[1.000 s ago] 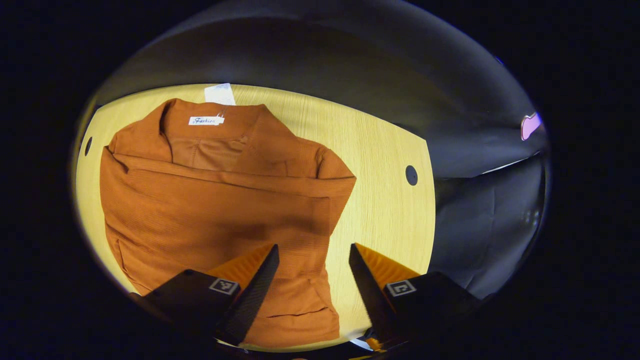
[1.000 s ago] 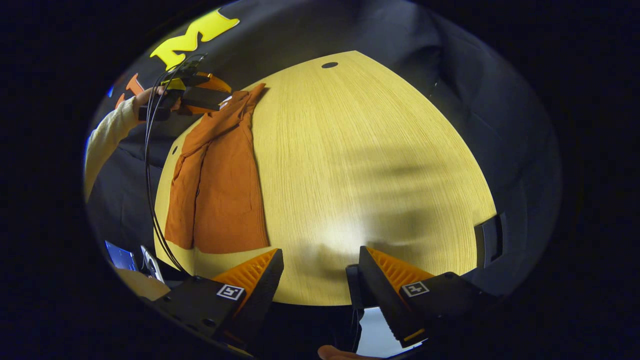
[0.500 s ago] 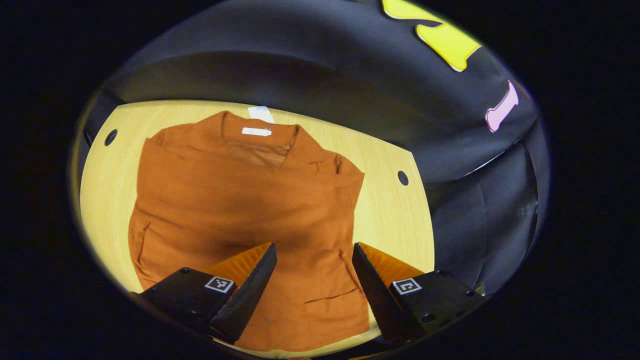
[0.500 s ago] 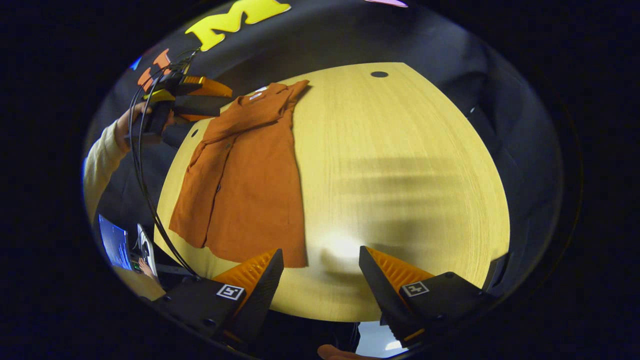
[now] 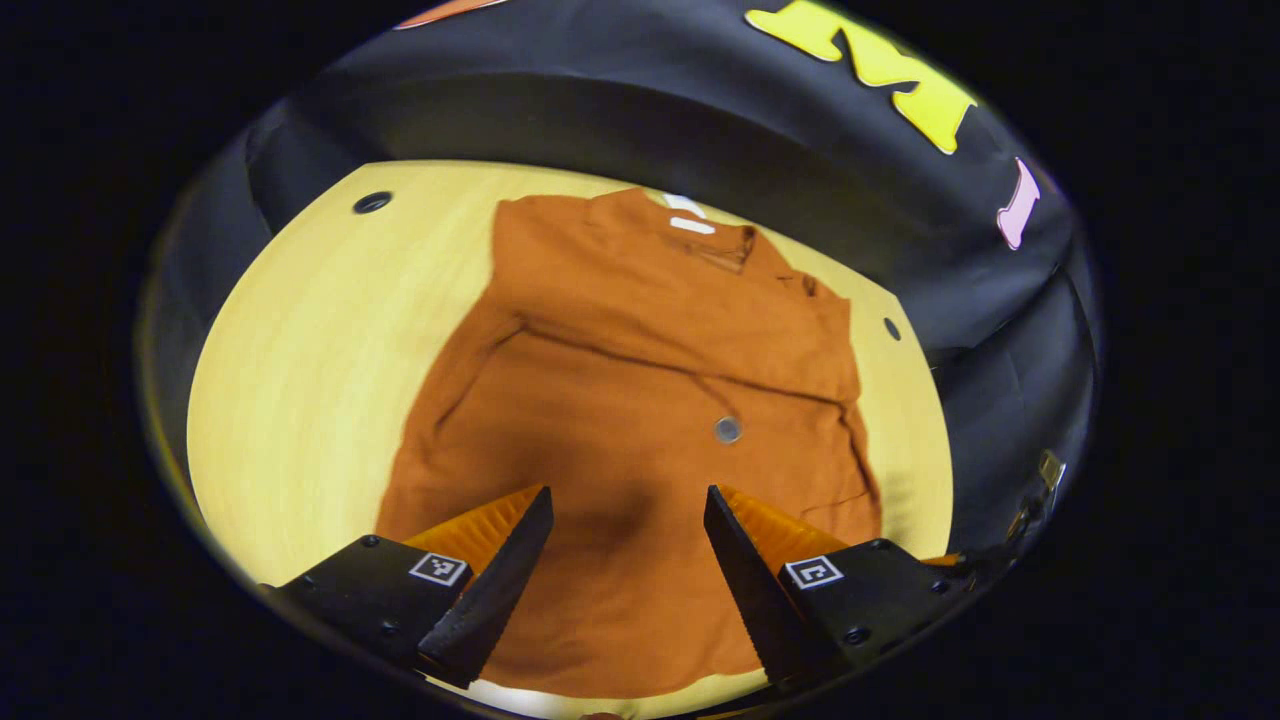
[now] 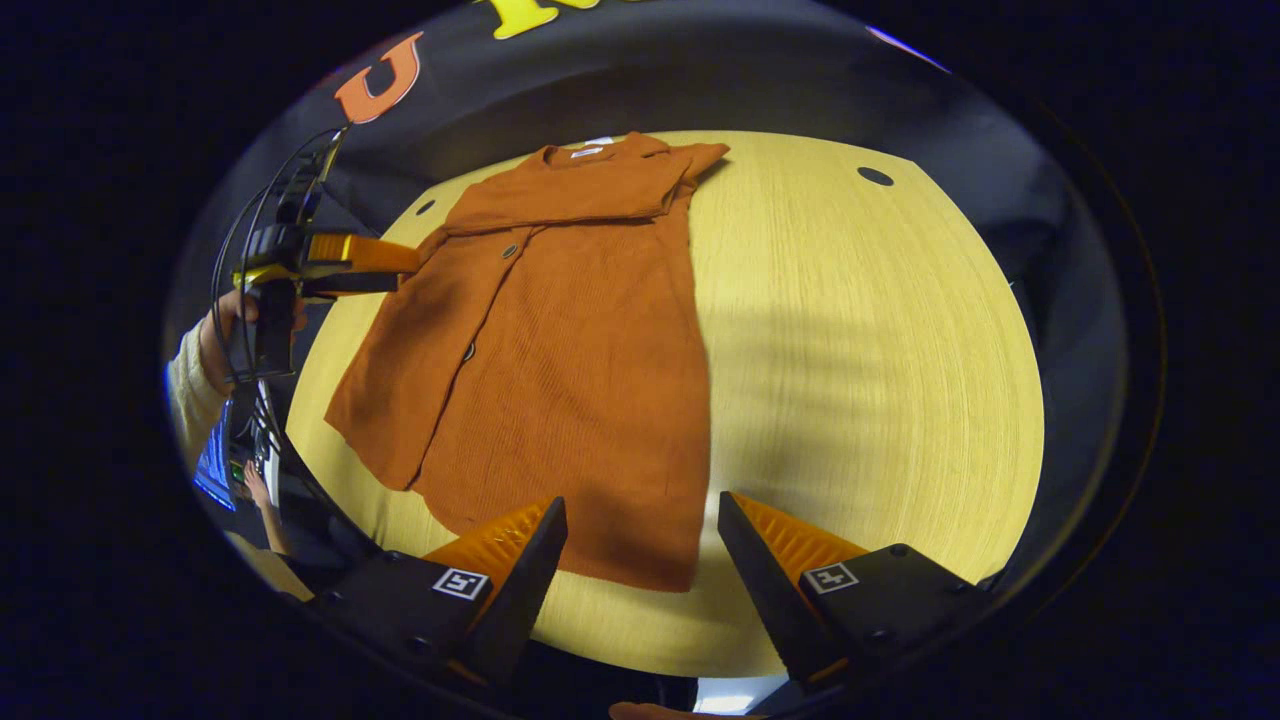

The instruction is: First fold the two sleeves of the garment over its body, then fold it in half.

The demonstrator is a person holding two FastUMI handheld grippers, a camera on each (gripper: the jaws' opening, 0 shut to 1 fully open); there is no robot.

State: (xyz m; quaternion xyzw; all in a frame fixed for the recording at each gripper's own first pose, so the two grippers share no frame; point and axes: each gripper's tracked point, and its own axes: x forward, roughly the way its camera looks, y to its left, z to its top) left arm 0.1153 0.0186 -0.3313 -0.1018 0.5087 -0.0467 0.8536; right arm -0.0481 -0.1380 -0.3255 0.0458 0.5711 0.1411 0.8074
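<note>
Now both grippers are hovering open over the garment, gripping nothing.

In the left gripper view, the left gripper (image 5: pixel 625 515) is hanging with jaws wide apart above the garment (image 5: pixel 640 400), which is lying flat mid-frame on the table (image 5: pixel 300 360), sleeves folded across its body. In the right gripper view, the right gripper (image 6: pixel 640 525) is gaping over the hem of the garment (image 6: pixel 560 340), centre-left on the table (image 6: pixel 860 350); a hand (image 6: pixel 225 330) is holding the left gripper (image 6: pixel 385 268) at left.

Both cameras are looking steeply down past their own hand-held gripper at the shared garment (image 5: pixel 640 400) on the tabletop (image 6: pixel 860 330), the left one riding close above its hem, the right one sitting farther back beyond its edge.
</note>
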